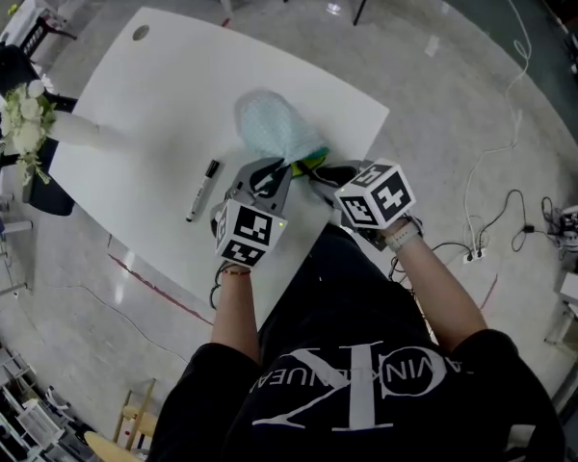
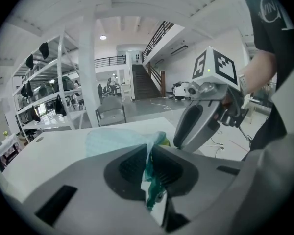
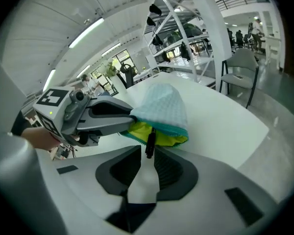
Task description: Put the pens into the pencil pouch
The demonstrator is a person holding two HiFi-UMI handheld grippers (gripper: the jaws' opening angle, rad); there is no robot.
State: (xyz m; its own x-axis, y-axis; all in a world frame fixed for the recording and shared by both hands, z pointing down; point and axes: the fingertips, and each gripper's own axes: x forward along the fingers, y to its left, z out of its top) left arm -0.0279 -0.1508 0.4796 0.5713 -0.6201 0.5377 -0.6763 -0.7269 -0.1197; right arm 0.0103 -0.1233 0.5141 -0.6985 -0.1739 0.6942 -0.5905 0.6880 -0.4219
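A teal mesh pencil pouch [image 1: 270,123] lies on the white table [image 1: 154,94], its mouth toward me. My left gripper [image 1: 279,171] is shut on the rim of the pouch [image 2: 149,168] and holds the mouth up. In the right gripper view the yellow lining [image 3: 139,131] shows inside the open pouch [image 3: 161,106]. A thin black pen [image 3: 150,142] stands between the jaws of my right gripper [image 3: 148,153], its far end in the mouth. The jaws stand wider than the pen. A second black marker pen [image 1: 201,192] lies loose on the table, left of both grippers.
White flowers [image 1: 24,123] stand at the table's left end. The table's near edge runs just under my hands. Cables [image 1: 501,210] trail across the floor on the right. A grey chair [image 3: 240,72] stands beyond the table's far side.
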